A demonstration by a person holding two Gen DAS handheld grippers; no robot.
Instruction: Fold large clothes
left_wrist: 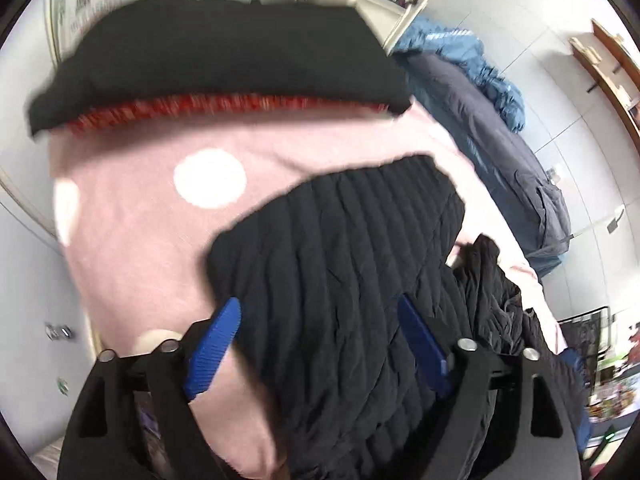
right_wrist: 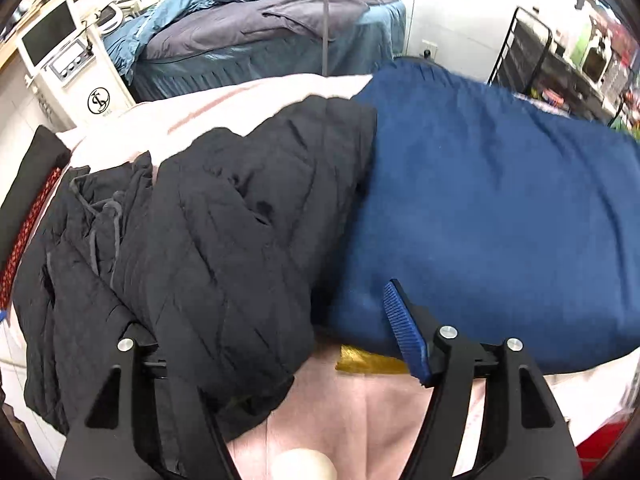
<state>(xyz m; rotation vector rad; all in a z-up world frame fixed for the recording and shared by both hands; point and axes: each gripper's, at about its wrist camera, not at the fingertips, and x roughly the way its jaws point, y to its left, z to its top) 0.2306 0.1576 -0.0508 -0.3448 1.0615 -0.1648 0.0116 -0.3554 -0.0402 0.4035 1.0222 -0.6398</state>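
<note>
A black quilted jacket [left_wrist: 340, 248] lies bunched on a pink blanket with white dots [left_wrist: 140, 220]. My left gripper [left_wrist: 318, 302] hovers over the jacket's near end. Its blue fingers [left_wrist: 216, 344] stand wide apart, the jacket lies between them, and the pads do not press on it. In the right wrist view the jacket [right_wrist: 224, 232] is folded over itself, with a grey drawstring at its left. My right gripper [right_wrist: 276, 304] is open. Its right finger [right_wrist: 404, 332] shows against a blue cushion, while the left one is hidden under the jacket's fold.
A thick blue cushion [right_wrist: 500, 208] lies right of the jacket, with a gold item [right_wrist: 368, 360] under its near edge. A folded black garment with red trim [left_wrist: 216, 52] sits at the blanket's far end. Beyond stand a bed with blue-grey bedding [right_wrist: 260, 28], a white machine [right_wrist: 68, 52] and a black rack [right_wrist: 524, 52].
</note>
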